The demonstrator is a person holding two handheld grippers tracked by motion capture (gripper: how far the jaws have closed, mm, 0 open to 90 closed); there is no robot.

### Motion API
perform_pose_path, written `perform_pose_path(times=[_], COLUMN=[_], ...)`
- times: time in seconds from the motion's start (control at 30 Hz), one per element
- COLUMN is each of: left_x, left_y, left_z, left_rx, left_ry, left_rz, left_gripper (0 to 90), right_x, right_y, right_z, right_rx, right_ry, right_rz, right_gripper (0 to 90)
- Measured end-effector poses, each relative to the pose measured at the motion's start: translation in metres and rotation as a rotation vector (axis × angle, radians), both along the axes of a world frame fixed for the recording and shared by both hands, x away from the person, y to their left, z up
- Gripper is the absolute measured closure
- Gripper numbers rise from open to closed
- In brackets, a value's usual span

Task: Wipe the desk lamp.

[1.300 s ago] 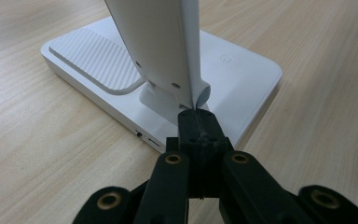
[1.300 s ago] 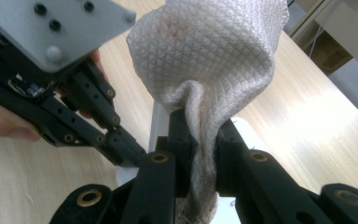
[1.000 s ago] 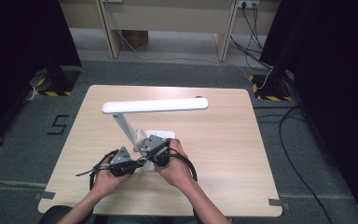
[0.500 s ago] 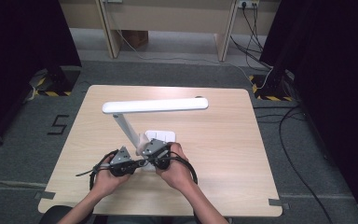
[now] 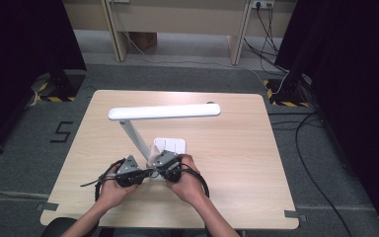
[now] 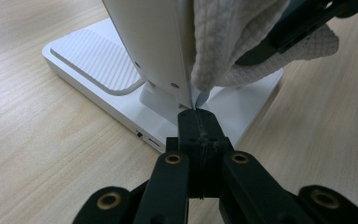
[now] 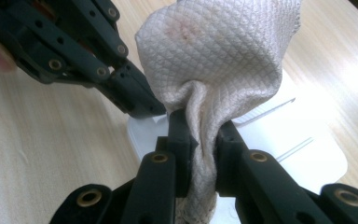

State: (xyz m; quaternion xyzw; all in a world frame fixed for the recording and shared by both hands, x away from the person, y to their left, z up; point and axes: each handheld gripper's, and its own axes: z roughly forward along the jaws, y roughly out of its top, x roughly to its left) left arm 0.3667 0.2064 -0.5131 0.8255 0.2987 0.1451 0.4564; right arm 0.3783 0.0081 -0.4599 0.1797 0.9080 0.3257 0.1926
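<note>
I am pinching a bunched white cloth [image 7: 214, 60] in my right gripper [image 7: 200, 135], pressing it against the lower stem of the white desk lamp [image 5: 164, 112]. My left gripper [image 6: 200, 128] is sitting jaws together, tips touching the stem's foot – steadying it, I judge. The lamp's base [image 6: 88, 60] and the long head beyond are looking unwiped – most of the cleaning is remaining.

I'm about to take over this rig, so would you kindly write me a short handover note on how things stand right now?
Right tool: shut on a bunched white waffle-weave cloth, held against the foot of the white desk lamp's slanted arm.
Left tool: jaws together, tips against the base of that arm; a thin pale sliver shows at them, unclear what.
Lamp base sits on the wooden table near the person's edge.
Done: cloth gripped and at the lamp.
Left: probably wiping; progress unclear.
</note>
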Motion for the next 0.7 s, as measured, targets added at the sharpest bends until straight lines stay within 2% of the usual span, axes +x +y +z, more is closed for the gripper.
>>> perform_pose_path(times=[0.7], left_x=[-0.001], left_y=[0.0], left_z=[0.0], left_rx=[0.0], left_ry=[-0.003], left_rz=[0.001], left_gripper=[90.0], right_x=[0.0], right_y=[0.001], right_z=[-0.016], right_rx=[-0.015], right_ry=[0.021], right_rz=[-0.009], right_gripper=[81.1])
